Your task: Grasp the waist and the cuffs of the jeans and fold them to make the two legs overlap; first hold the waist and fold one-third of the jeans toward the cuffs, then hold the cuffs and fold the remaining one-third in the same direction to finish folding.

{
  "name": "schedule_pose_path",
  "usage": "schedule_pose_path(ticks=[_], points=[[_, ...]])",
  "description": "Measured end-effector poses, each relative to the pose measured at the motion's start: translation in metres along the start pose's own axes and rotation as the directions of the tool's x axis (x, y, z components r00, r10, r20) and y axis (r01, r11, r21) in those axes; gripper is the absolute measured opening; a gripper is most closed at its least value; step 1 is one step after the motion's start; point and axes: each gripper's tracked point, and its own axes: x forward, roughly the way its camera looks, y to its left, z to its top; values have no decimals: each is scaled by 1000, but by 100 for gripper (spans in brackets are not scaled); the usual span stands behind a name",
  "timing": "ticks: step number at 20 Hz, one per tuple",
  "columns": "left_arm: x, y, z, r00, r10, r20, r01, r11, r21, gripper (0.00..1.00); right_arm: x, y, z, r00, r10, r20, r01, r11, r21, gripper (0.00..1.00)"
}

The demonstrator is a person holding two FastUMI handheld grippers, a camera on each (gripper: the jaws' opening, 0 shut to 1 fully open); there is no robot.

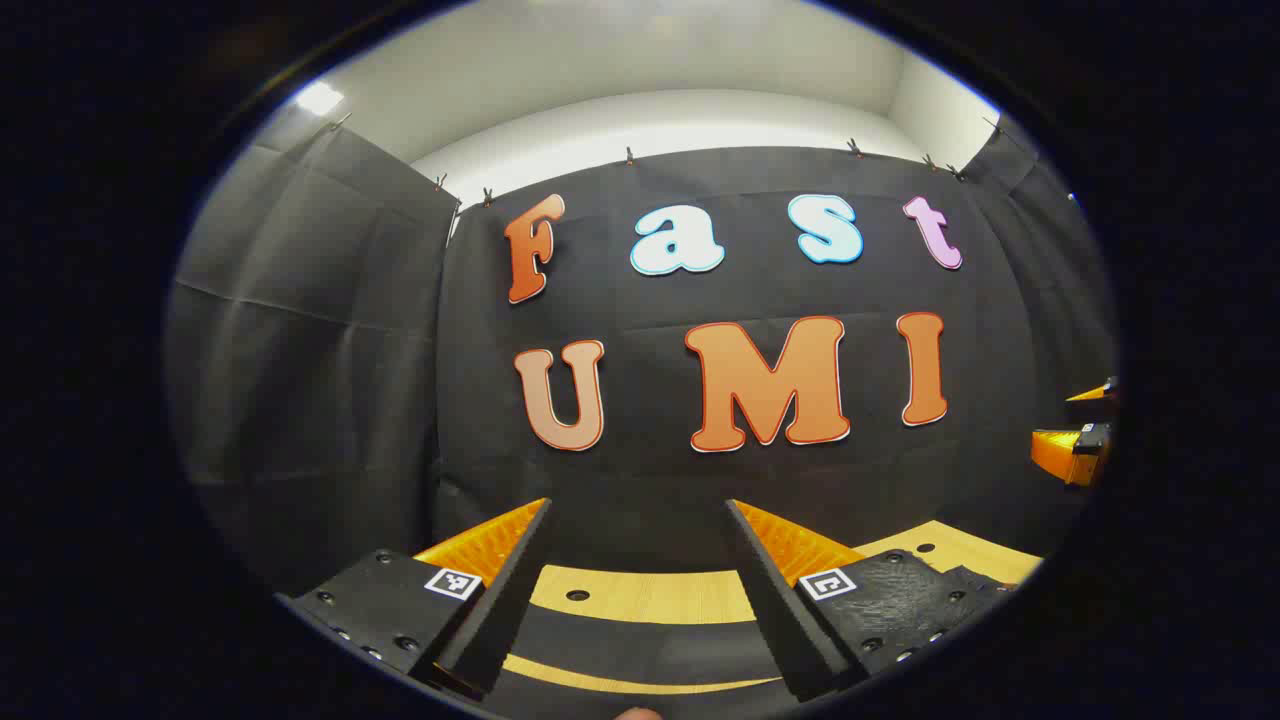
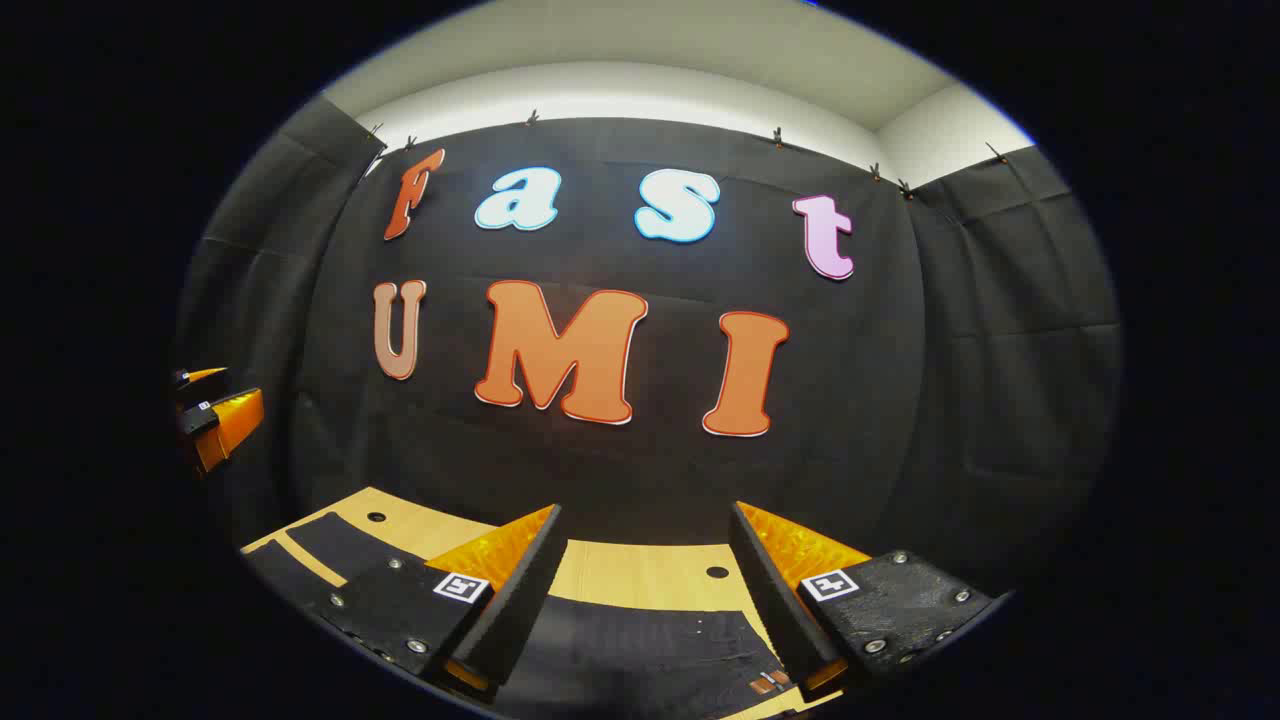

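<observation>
Dark jeans [image 2: 640, 650] lie flat on the wooden table [image 2: 650, 575], low in the right gripper view, with a small brown waist patch [image 2: 770, 683] near the right finger. My right gripper [image 2: 645, 508] hovers above them, open and holding nothing. More dark cloth [image 2: 330, 545] stretches off to the left. In the left gripper view a band of the jeans [image 1: 640, 645] crosses the table [image 1: 640, 595] under my left gripper [image 1: 638, 505], which is also open and holding nothing. Both grippers are level and face the back wall.
Each gripper appears at the edge of the other's view: the right gripper [image 1: 1075, 450] at far right, the left gripper [image 2: 220, 420] at far left. The tabletop has small round holes [image 2: 717, 572]. Black cloth walls close in the back and sides.
</observation>
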Motion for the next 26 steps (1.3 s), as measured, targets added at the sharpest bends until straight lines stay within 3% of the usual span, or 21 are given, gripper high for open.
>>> schedule_pose_path(ticks=[5, 11, 18, 22, 26], points=[[15, -31, -21, 999, -18, -44, 18, 1000, 4, 99, 5, -6, -14, 999, 17, -29, -16, 1000, 16, 98], [1, -44, -26, 998, -16, -63, 18, 1000, 19, 99, 8, -16, -34, 997, 37, -74, -34, 999, 40, 98], [-2, -25, -37, 992, 55, -113, -53, 998, 28, 100, 12, -44, -54, 992, 22, -128, -16, 998, 53, 98], [-8, 3, -67, 969, 130, -212, -129, 991, 17, 99, 12, -67, -83, 977, 2, -212, 14, 997, 74, 98], [-12, 44, -107, 912, 232, -339, -247, 969, -2, 99, 16, -88, -120, 949, -14, -314, 47, 994, 98, 98]])
